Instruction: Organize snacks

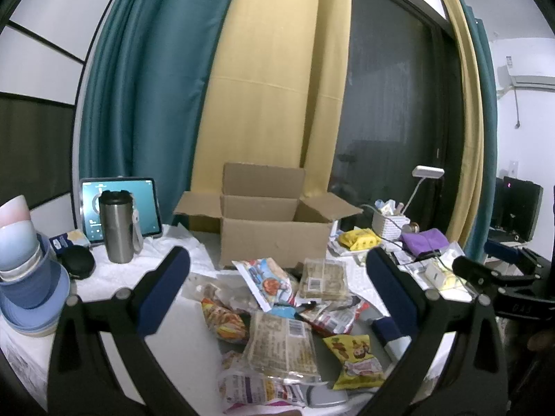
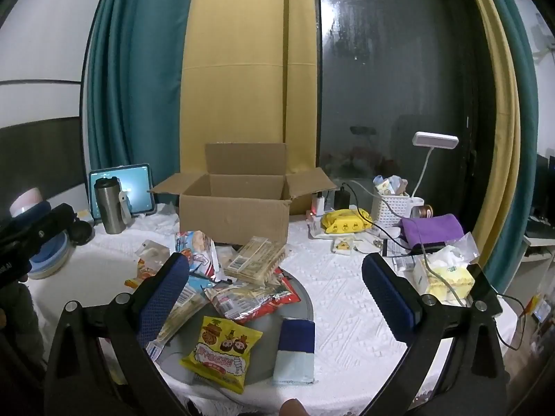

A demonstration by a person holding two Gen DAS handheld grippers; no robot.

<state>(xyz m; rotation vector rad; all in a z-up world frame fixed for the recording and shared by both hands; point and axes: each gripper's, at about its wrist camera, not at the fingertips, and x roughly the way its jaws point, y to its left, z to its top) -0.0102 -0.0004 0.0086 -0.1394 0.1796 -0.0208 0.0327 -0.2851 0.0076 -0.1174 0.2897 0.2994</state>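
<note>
Both tools hover above the near edge of the desk (image 2: 347, 277), pointed slightly down toward the far edge. Left tool (image 1: 277, 277) — jaws spread wide, nothing between the pads. Right tool (image 2: 275, 277) — same, wide and empty.

Snack pile (image 1: 277, 312) lies loose near the middle of the desk, toward the near edge, packets overlapping on a grey round mat (image 2: 305, 298). Yellow packet (image 2: 222, 352) sits nearest the near edge, flat, printed side up. Just beside it on the right, a blue-and-white packet (image 2: 295, 350), lying apart from the heap. Clear cracker packs (image 2: 256, 258) rest tilted at the far side of the pile, close to the box.

Cardboard box (image 2: 236, 211) stands behind the pile toward the far edge, flaps open, upright.

Far left corner: steel tumbler (image 1: 116, 225) upright in front of a lit tablet (image 1: 121, 204); stacked bowls (image 1: 26, 267) at the left edge. Right side: yellow pouch (image 2: 345, 222), white basket (image 2: 392, 208), white lamp (image 2: 435, 140), purple cloth (image 2: 432, 230), tissue pack (image 2: 447, 277).
</note>
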